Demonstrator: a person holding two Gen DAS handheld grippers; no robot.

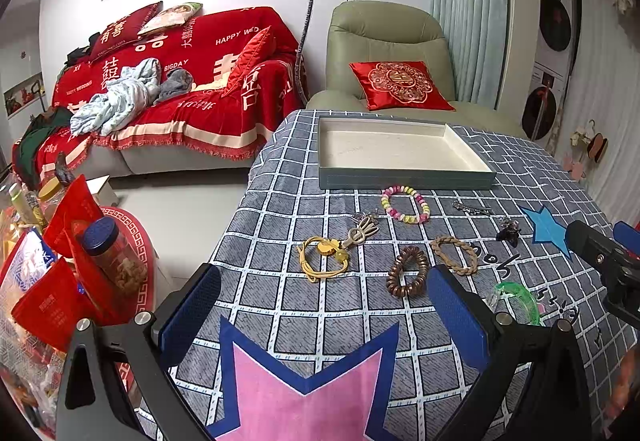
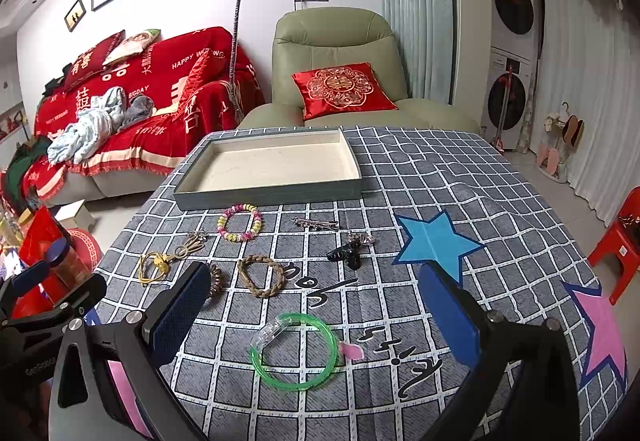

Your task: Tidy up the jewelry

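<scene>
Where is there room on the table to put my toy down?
The tray holds nothing. The cloth to the right of the blue star is bare, and so is the big pink star between the left tongs. It is crowded from the bead bracelet down to the green bangle.

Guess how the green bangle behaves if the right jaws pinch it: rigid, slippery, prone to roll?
The green bangle looks like clear glossy plastic, so probably rigid and light, and it may slip between the pads. It lies flat on the checked tablecloth, so rolling seems unlikely unless tipped on edge. The right gripper stands open above it.
</scene>
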